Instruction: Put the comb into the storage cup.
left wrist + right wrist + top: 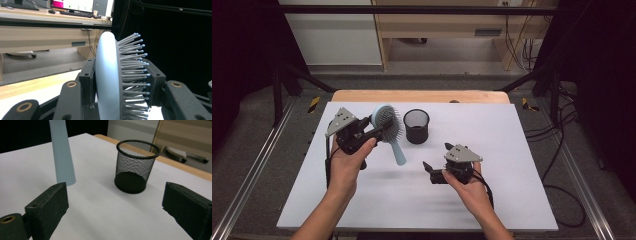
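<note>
Jaws of the left gripper (379, 131) pinch the round head of a pale blue brush (388, 125), one pad on its smooth back and one among the bristles, left of centre in the high view with the handle slanting down toward the board. The right gripper (428, 167), lower and right of centre, has its jaws spread wide with nothing between them. A black mesh cup (416, 126) stands upright on the white board (512, 150) just right of the brush, at centre.

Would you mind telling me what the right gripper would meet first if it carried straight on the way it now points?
Probably the black mesh cup, standing almost dead ahead of the open right gripper. The hairbrush handle hangs off to one side, though depth is uncertain.
</note>
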Demonstrator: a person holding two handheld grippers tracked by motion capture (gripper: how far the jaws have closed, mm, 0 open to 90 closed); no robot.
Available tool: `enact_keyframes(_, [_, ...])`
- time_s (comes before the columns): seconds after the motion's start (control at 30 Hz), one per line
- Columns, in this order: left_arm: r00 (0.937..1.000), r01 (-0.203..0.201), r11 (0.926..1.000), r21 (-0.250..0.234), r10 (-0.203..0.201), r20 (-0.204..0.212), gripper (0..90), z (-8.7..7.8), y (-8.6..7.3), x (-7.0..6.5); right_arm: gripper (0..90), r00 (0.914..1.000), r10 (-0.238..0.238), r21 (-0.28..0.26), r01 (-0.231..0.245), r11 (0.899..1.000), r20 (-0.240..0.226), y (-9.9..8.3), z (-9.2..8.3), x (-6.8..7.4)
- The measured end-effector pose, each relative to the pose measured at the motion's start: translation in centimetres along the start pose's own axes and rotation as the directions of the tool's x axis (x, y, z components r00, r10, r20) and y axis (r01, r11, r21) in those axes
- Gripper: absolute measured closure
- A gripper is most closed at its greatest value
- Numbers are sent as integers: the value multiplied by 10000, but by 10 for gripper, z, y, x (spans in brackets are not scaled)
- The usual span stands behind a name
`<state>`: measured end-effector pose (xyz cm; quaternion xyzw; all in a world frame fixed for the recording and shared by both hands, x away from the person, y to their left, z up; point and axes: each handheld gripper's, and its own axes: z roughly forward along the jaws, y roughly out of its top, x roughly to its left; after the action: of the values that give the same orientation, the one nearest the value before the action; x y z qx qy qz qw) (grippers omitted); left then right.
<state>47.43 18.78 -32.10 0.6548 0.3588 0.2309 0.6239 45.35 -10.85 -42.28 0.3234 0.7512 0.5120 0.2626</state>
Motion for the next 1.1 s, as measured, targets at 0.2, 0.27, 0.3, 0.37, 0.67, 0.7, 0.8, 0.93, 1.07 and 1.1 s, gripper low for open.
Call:
enact_keyframes(0.2, [9999,-124,9999,-32,124,-65,524,-2,5,1,69,9985,-25,-226,37,9997,556,-5,-13,-10])
enact_keyframes(0.27, [9998,-161,9999,-43,160,-91,524,-1,7,1,70,9975,92,-238,-75,9997,696,-7,-19,-16])
enact_keyframes(0.3, [9998,-201,9998,-29,201,-97,523,-1,8,1,77,9957,171,-261,-148,9996,908,-11,-27,-22])
enact_keyframes(0.37, [9997,-228,9997,-30,228,-49,523,0,10,0,82,9946,174,-302,-143,9994,1022,-12,-30,-24])
enact_keyframes(0.67, [9999,-95,9994,-326,96,43,523,6,26,-3,64,9785,443,-762,-294,9967,2013,-29,-78,-48])
enact_keyframes(0.7, [10000,-75,9991,-406,77,40,523,7,30,-3,60,9774,439,-817,-275,9963,2067,-31,-82,-50])
enact_keyframes(0.8, [10000,-98,9985,-534,98,3,523,9,38,-5,40,9767,653,-897,-477,9948,2045,-37,-92,-53])
enact_keyframes(0.93, [9997,-242,9980,-576,237,-97,523,15,47,-9,37,9777,878,-740,-749,9944,1908,-46,-98,-61])
enact_keyframes(1.07, [9992,-392,9974,-609,383,-149,523,23,53,-10,36,9716,1139,-918,-965,9911,2075,-58,-98,-69])
enact_keyframes(1.1, [9991,-406,9971,-644,395,-175,523,26,55,-10,38,9723,1149,-877,-988,9912,2036,-61,-97,-70])
